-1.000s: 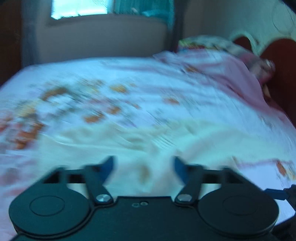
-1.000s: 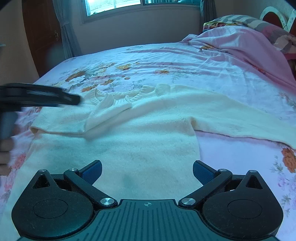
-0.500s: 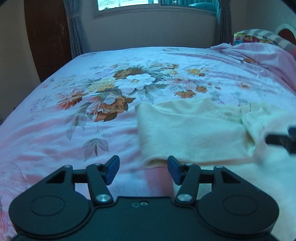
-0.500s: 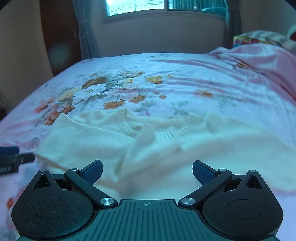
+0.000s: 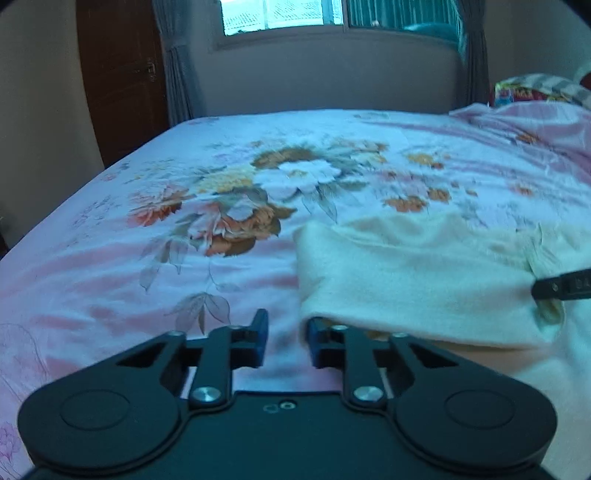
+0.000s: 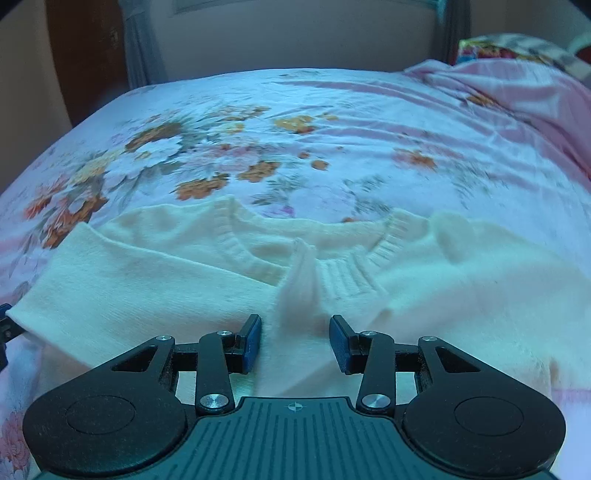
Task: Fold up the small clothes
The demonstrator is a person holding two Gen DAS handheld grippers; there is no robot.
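Cream sweater (image 6: 192,295) spread flat on a floral bedsheet (image 6: 332,122), ribbed neckline (image 6: 343,273) turned away from the camera, one sleeve folded across the chest so that its cuff (image 6: 301,266) lies just below the collar.

Right gripper (image 6: 295,338) low over the sweater's chest, angled down, jaws closing around the narrow end of that folded sleeve (knit between the blue pads (image 6: 251,341), a gap visible on each side, so no firm pinch yet).

Left gripper (image 5: 284,341) down at the sweater's folded side edge (image 5: 369,295), jaws closing too and already narrow. Right pad (image 5: 316,341) tucked against the corner of the fold, left pad over bare bedsheet (image 5: 147,288); whether any cloth is caught between them cannot be told from this angle.

Tip of the right gripper (image 5: 561,288) showing at the right edge of the left view, resting on the knit. Pink blanket (image 6: 517,88) bunched at the far right of the bed, dark door (image 5: 122,77) and curtained window (image 5: 284,14) beyond.
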